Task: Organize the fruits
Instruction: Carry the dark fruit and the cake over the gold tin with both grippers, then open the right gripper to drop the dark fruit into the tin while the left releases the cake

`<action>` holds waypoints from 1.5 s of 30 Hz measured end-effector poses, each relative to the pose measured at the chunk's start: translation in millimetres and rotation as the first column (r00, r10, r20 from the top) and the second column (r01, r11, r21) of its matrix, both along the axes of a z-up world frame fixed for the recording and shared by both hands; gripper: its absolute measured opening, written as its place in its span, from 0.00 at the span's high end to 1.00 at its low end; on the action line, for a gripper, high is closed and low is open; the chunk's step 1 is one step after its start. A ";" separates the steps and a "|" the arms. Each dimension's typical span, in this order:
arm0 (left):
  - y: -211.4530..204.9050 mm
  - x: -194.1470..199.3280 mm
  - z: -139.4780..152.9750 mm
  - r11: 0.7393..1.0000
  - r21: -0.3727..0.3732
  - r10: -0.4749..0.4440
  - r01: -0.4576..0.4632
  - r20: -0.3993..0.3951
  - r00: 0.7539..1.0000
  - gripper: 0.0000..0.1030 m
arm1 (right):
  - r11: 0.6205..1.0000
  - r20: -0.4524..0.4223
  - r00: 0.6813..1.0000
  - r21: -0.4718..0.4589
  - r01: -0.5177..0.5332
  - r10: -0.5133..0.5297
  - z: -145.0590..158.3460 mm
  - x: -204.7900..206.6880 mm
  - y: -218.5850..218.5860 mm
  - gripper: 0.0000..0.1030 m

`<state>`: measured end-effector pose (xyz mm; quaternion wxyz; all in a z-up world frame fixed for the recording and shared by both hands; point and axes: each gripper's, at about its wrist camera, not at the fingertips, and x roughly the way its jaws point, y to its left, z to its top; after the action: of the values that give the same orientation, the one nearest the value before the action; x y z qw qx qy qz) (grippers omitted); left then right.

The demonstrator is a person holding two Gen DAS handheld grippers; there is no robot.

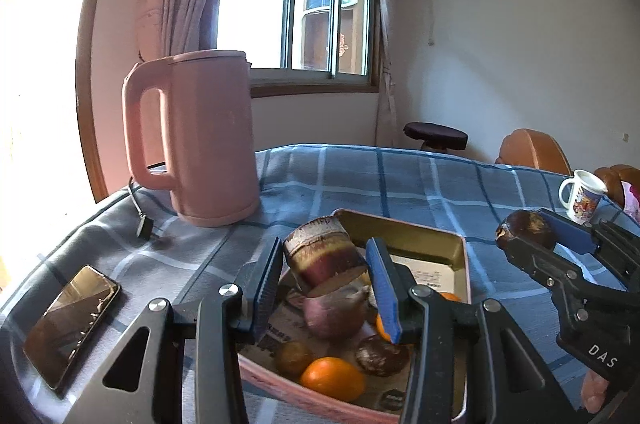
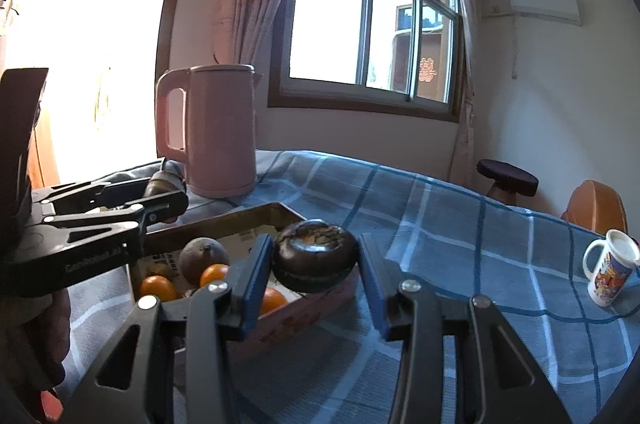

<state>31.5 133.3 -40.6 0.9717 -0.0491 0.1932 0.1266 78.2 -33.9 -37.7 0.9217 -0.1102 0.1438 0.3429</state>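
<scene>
Phone (image 1: 70,320) lies at the far left of the checked cloth, with the pink kettle (image 1: 196,139) standing behind it. Next comes the left claw (image 1: 326,288), clamped on a short purple-skinned cut chunk (image 1: 325,256), held above the tray (image 1: 460,252). In the tray lie an onion-like bulb (image 1: 334,312), oranges (image 1: 332,376) and two dark round fruits. Further right, the right claw (image 2: 316,274) is closed on a dark, flattened round fruit (image 2: 316,256), held over the tray's near right corner. A mug (image 2: 610,272) stands well apart at the far right of the bench.

The chunk looks stiff and fairly weighty; its glossy skin may slip, so gripping across its curved sides suits it. The dark fruit seems light with a hard, wrinkled shell, probably brittle under a hard squeeze, so hold it across its widest part.
</scene>
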 end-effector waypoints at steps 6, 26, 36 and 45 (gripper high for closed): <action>8.1 -0.1 -3.2 1.000 0.000 0.016 -0.016 -0.022 1.000 0.56 | 1.000 0.002 1.000 -0.015 -0.026 0.026 -1.7 -6.2 12.6 0.55; 29.2 1.8 -10.7 0.999 -0.014 0.042 -0.043 -0.079 0.996 0.56 | 0.992 -0.019 0.994 -0.066 -0.106 0.105 -9.8 -17.1 52.7 0.55; 30.5 12.1 -22.9 0.999 -0.021 0.021 -0.024 -0.154 0.988 0.55 | 0.984 -0.139 0.981 -0.105 -0.147 0.132 -25.2 -5.8 61.4 0.53; 27.2 0.7 -11.7 1.000 -0.011 0.024 -0.025 -0.108 0.994 0.33 | 0.977 -0.161 0.974 -0.115 -0.178 0.159 -27.7 -11.4 61.6 0.28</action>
<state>32.2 160.5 -52.3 0.9579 -0.0504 0.2457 0.1399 66.8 27.7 -65.4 0.8667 -0.1552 0.2249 0.4173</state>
